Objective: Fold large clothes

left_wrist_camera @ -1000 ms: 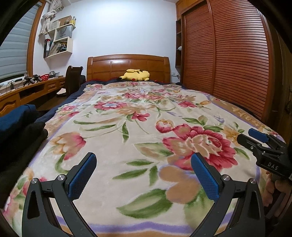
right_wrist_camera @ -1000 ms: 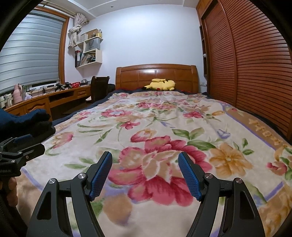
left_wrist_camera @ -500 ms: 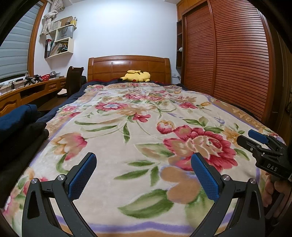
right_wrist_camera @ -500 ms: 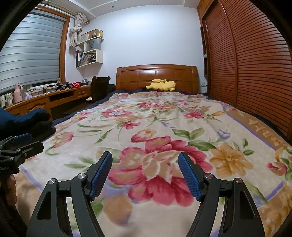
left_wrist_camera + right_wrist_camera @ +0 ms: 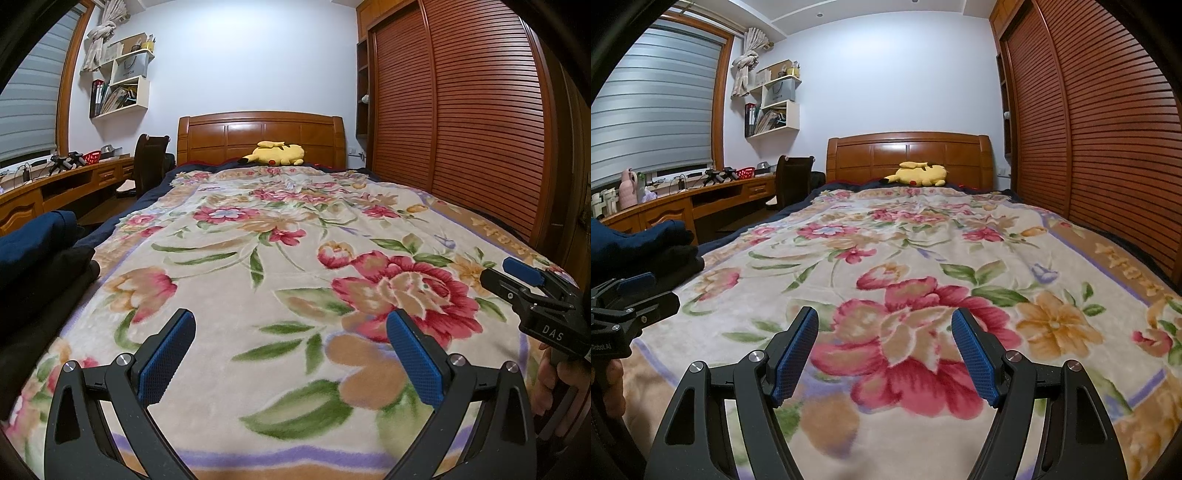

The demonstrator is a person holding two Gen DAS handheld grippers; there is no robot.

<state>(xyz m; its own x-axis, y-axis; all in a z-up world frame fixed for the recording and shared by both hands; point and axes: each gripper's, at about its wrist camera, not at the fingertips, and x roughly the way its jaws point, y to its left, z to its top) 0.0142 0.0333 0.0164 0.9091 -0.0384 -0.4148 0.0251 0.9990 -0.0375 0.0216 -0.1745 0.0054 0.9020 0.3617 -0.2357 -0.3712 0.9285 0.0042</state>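
A pile of dark clothes, navy on top and black beneath, lies at the bed's left edge. My left gripper hovers open above the near end of the floral blanket, nothing between its blue pads. My right gripper also stands open over the blanket, empty. Each gripper shows at the side of the other's view: the right gripper held by a hand, and the left gripper just in front of the clothes pile.
A yellow plush toy lies by the wooden headboard. A slatted wardrobe lines the right side. On the left are a wooden desk, a dark chair and wall shelves.
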